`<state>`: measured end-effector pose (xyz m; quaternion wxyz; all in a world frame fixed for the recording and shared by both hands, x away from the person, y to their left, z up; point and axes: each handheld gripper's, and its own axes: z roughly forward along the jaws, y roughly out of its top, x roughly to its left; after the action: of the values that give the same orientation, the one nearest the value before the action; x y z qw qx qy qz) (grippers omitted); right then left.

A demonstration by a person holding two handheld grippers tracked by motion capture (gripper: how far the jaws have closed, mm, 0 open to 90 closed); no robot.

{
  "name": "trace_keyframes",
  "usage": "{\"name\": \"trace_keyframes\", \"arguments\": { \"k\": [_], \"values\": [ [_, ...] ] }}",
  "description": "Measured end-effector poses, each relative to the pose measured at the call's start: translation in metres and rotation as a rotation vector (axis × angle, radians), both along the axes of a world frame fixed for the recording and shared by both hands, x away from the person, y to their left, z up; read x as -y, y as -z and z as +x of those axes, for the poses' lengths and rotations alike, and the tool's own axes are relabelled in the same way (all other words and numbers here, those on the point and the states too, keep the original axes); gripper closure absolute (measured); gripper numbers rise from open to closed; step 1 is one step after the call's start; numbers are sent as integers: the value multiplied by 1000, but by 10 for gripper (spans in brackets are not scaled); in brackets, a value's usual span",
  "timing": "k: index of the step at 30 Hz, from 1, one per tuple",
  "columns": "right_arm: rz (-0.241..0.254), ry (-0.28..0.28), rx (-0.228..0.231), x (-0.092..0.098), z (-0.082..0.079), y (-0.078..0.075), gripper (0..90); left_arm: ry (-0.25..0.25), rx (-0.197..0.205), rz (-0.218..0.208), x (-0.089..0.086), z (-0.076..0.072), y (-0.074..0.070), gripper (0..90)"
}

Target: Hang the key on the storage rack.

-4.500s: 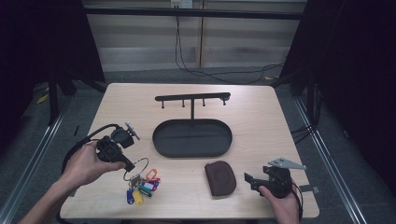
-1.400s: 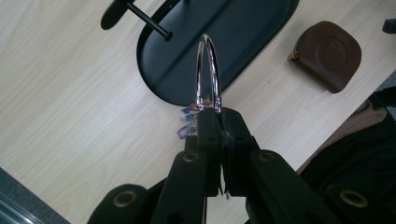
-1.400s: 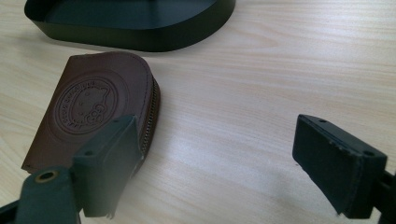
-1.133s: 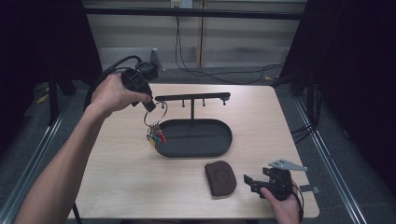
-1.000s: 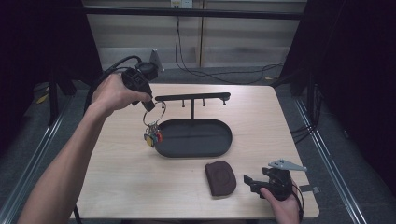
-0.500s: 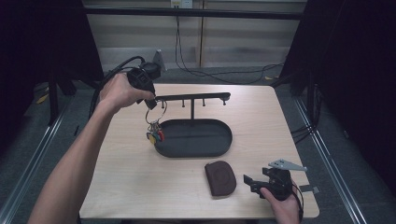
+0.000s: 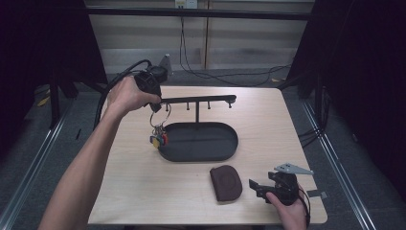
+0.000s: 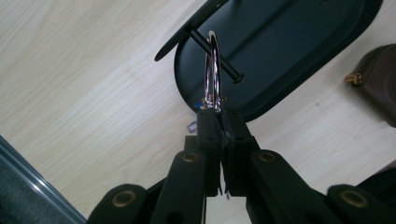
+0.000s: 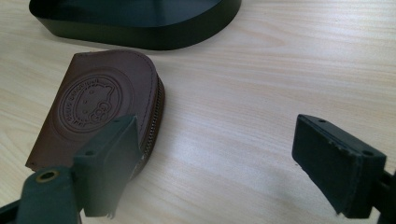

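At the rack's left end: left gripper (image 7: 154,98) pinches the big silver metal key ring (image 8: 213,70), jaws clamped on it; the ring appears threaded over the left-most peg (image 8: 217,57) of the black metal hook rack (image 7: 197,100), its coloured key tags (image 7: 158,139) dangling over the left rim of the black oval tray (image 7: 201,154).
Near right corner: right gripper (image 9: 219,161) rests on the pale wooden table (image 7: 143,182), jaws wide, holding nothing, just right of the brown leather embossed pouch (image 9: 95,109).
Risk, early release: if the ring is not seated behind the peg's knob, it could slide off and the bunch fall.
Risk, tipping: pulling sideways on the bar could rock the rack.
Risk, snag: tags could catch the tray rim.
Count: one key bunch, one rack with tray, one pouch, two grippers; pegs I cannot count surely.
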<state>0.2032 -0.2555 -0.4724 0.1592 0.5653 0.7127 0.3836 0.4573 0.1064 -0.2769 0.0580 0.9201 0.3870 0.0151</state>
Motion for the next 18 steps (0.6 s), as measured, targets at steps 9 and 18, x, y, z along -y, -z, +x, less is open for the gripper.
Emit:
{"name": "trace_keyframes", "arguments": {
  "k": [9, 18],
  "values": [
    [0, -6, -1, 0, 0, 0, 149, -20, -7, -7, -2, 2, 8, 867],
    [-1, -5, -5, 0, 1, 0, 149, -17, 1, -20, -5, -2, 4, 878]
  ]
}}
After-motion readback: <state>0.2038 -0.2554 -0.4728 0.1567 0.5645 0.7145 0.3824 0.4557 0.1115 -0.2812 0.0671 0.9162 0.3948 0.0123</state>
